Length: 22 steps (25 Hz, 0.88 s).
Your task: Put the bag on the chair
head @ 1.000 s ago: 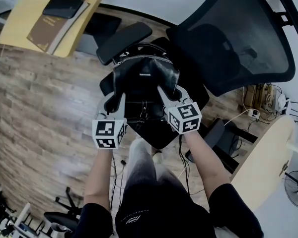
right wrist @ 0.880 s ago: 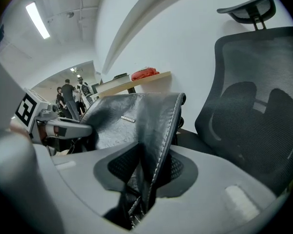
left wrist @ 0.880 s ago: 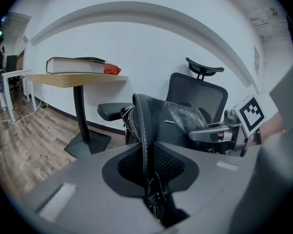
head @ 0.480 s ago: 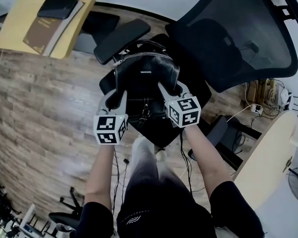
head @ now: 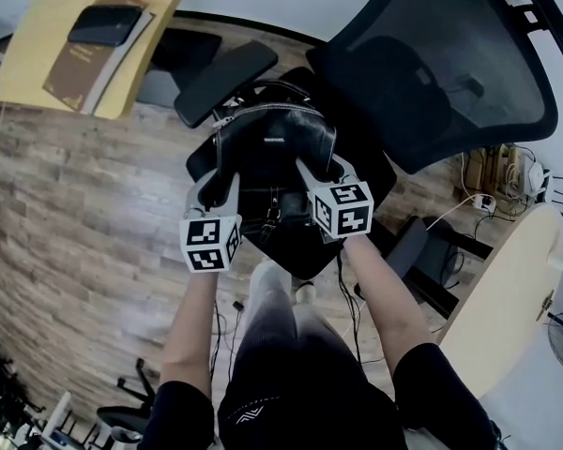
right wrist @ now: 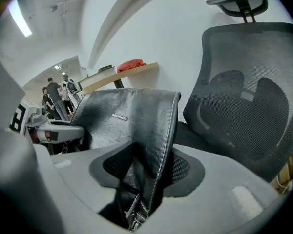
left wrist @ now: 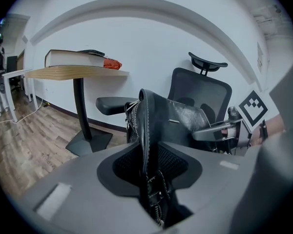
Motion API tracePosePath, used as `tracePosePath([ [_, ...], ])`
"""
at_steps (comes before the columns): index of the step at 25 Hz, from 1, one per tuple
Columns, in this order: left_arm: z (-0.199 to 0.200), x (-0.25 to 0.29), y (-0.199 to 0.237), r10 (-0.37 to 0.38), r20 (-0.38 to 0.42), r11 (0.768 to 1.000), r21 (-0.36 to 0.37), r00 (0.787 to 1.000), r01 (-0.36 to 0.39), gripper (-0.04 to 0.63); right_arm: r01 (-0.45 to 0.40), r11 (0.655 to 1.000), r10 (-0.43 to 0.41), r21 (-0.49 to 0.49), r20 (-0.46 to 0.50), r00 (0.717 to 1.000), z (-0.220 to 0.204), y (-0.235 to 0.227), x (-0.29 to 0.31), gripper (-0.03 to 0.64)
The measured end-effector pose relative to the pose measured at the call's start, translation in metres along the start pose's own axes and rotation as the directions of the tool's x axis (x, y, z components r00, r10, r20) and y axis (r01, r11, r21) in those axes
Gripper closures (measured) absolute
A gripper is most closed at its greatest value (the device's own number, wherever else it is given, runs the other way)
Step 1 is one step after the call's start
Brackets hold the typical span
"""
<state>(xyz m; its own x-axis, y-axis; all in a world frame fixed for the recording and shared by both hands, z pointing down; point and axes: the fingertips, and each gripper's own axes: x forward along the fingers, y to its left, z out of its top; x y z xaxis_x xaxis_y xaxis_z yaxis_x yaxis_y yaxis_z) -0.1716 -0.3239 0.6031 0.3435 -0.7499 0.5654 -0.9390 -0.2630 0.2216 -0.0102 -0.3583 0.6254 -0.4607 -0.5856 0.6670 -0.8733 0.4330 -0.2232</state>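
A black leather bag (head: 274, 153) stands upright on the seat (head: 305, 251) of a black mesh office chair (head: 441, 73). My left gripper (head: 219, 187) is at the bag's left side and my right gripper (head: 324, 172) at its right side. Both sets of jaws are opening. In the left gripper view the bag's stitched side edge (left wrist: 145, 130) stands between the left gripper's (left wrist: 151, 165) pads with a gap on each side. In the right gripper view the bag's other edge (right wrist: 161, 130) runs between the right gripper's (right wrist: 149, 172) pads, loose as well.
A wooden table (head: 38, 36) with a book (head: 84, 59) stands at the far left, and the chair's armrest (head: 225, 78) lies beside the bag. A light round table (head: 507, 298) and floor cables (head: 497, 190) are at the right. People (right wrist: 53, 99) stand far off.
Both grippers' jaws have widened around the bag's side edges. The bag stays upright on the seat and the hands have barely shifted.
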Motion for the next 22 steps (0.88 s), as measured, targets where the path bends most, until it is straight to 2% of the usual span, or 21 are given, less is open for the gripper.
tracePosePath([
  [5,-0.001,0.003,0.003,0.005,-0.009,1.000,-0.013,1.000,-0.005,0.451,0.038,0.999,-0.039,-0.008,-0.033,0.999,-0.004,-0.004,-0.003,0.383],
  [8,-0.002,0.004,0.003,0.009,-0.019,1.000,-0.016,1.000,-0.009,0.449,0.064,0.998,-0.064,0.006,-0.029,0.998,-0.006,-0.009,-0.011,0.373],
  [16,-0.002,-0.008,0.000,0.038,-0.035,0.999,-0.002,0.999,-0.038,0.397,0.078,0.997,-0.079,0.019,0.044,0.996,0.006,-0.007,-0.045,0.371],
  [22,0.008,-0.036,-0.008,0.063,-0.001,0.998,-0.008,0.998,-0.063,0.406,0.058,0.998,-0.060,0.025,0.096,0.994,0.012,0.000,-0.079,0.388],
])
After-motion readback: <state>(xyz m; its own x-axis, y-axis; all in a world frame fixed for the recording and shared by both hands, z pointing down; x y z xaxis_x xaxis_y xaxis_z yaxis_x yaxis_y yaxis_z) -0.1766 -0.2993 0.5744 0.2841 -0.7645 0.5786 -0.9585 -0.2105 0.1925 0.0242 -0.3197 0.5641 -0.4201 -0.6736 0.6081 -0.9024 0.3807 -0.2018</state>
